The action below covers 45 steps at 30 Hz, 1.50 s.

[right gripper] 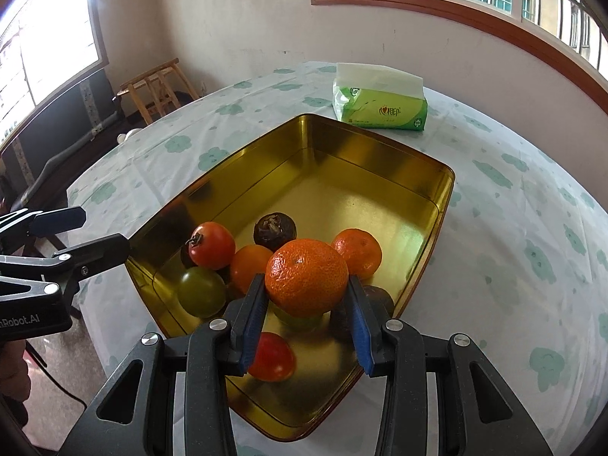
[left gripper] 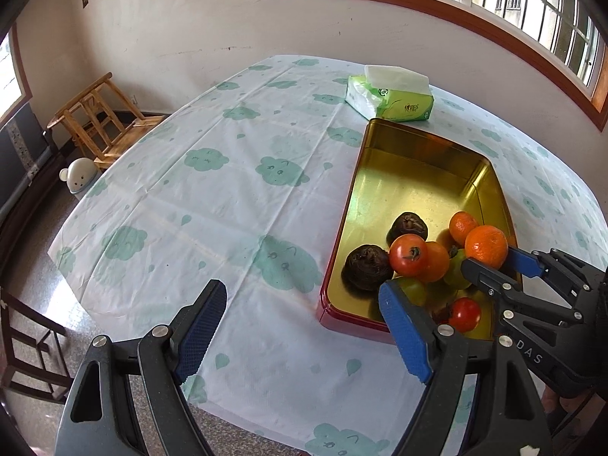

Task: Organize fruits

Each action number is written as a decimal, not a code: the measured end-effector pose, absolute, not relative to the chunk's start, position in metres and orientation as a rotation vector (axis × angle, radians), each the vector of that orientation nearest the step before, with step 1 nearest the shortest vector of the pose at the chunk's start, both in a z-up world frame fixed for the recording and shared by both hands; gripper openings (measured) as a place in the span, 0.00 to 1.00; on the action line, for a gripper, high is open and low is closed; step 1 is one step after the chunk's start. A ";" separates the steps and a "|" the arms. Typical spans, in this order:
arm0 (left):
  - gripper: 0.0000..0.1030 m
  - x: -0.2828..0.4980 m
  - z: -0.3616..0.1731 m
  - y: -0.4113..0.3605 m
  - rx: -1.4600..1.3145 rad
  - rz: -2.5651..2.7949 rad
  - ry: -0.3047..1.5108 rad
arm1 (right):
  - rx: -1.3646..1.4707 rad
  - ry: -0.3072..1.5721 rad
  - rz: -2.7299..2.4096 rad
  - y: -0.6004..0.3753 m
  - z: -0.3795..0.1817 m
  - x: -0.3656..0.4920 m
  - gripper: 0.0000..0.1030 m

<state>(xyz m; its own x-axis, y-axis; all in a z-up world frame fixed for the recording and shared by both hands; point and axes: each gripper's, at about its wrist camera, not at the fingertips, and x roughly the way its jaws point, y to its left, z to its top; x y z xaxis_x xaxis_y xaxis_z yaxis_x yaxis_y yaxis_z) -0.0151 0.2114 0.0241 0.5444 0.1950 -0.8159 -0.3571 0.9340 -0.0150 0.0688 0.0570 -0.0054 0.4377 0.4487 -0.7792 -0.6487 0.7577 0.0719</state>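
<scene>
Gripping tangerine above tin

Dark fruit half hidden behind right gripper's fingers.

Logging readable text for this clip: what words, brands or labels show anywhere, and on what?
"DAS" on the arm of the right tool, seen from the left wrist view.
"nRobot.AI", cut off at the frame edge, on the body of the left tool, seen from the right wrist view.
Red characters and small print on the green tissue pack: too blurred to read.
No other text is visible.
</scene>
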 end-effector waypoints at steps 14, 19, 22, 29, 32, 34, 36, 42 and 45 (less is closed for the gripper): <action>0.78 -0.020 0.021 0.205 -0.177 0.332 0.962 | -0.241 0.865 0.644 0.055 0.001 0.064 0.66; 0.78 -0.023 0.023 0.201 -0.172 0.335 0.966 | -0.232 0.862 0.641 0.050 0.009 0.059 0.68; 0.78 -0.025 0.026 0.199 -0.174 0.332 0.963 | -0.229 0.859 0.636 0.045 0.016 0.051 0.77; 0.78 -0.027 0.031 0.188 -0.160 0.318 0.957 | -0.235 0.859 0.630 0.031 0.023 0.031 0.89; 0.78 -0.028 0.032 0.183 -0.156 0.309 0.954 | -0.235 0.870 0.623 0.025 0.019 0.025 0.90; 0.78 -0.028 0.033 0.178 -0.151 0.300 0.952 | -0.231 0.881 0.620 0.021 0.016 0.022 0.90; 0.78 -0.028 0.033 0.174 -0.142 0.293 0.953 | -0.227 0.890 0.615 0.017 0.013 0.020 0.90; 0.78 -0.028 0.035 0.162 -0.123 0.260 0.954 | -0.215 0.904 0.609 0.008 0.010 0.017 0.90; 0.78 -0.029 0.037 0.157 -0.118 0.248 0.951 | -0.215 0.902 0.608 0.007 0.010 0.016 0.90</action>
<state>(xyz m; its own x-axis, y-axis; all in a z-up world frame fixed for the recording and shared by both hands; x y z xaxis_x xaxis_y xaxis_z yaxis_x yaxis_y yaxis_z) -0.0290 0.1573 0.0372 0.5550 0.1580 -0.8167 -0.2611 0.9653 0.0093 0.0165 0.0070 0.0105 0.4671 0.4033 -0.7869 -0.5779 0.8128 0.0735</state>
